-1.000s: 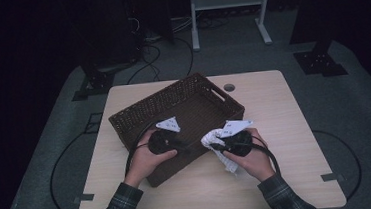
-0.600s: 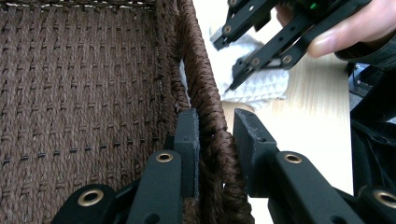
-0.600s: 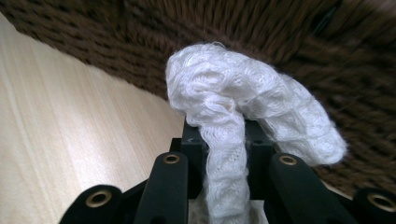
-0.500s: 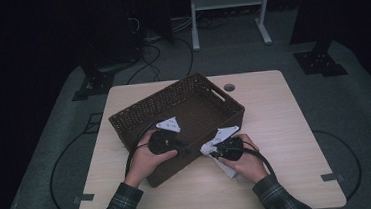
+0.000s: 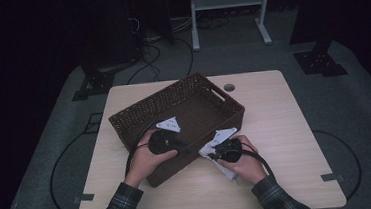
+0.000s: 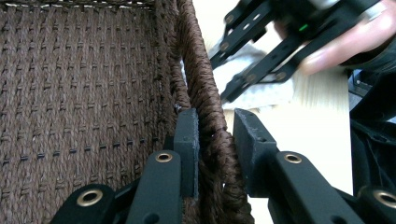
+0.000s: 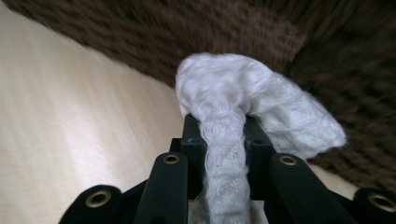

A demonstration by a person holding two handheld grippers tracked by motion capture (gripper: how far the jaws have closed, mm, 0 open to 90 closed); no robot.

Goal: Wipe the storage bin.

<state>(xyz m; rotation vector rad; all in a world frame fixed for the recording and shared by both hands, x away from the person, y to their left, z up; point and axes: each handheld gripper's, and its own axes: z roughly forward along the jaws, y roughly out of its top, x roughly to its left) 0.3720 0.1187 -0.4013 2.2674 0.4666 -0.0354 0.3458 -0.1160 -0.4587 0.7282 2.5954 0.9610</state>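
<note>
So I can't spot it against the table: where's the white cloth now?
The white cloth is pinched in the right gripper, on the table just outside the wicker basket's near wall, right of the left gripper.

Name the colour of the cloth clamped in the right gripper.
White; the cloth shows best in the right gripper view.

The basket [image 5: 189,109] is sitting on the table [image 5: 285,126], centre-left. The cloth [image 5: 212,150] is lying on the table at the basket's five o'clock, touching its wall.
</note>
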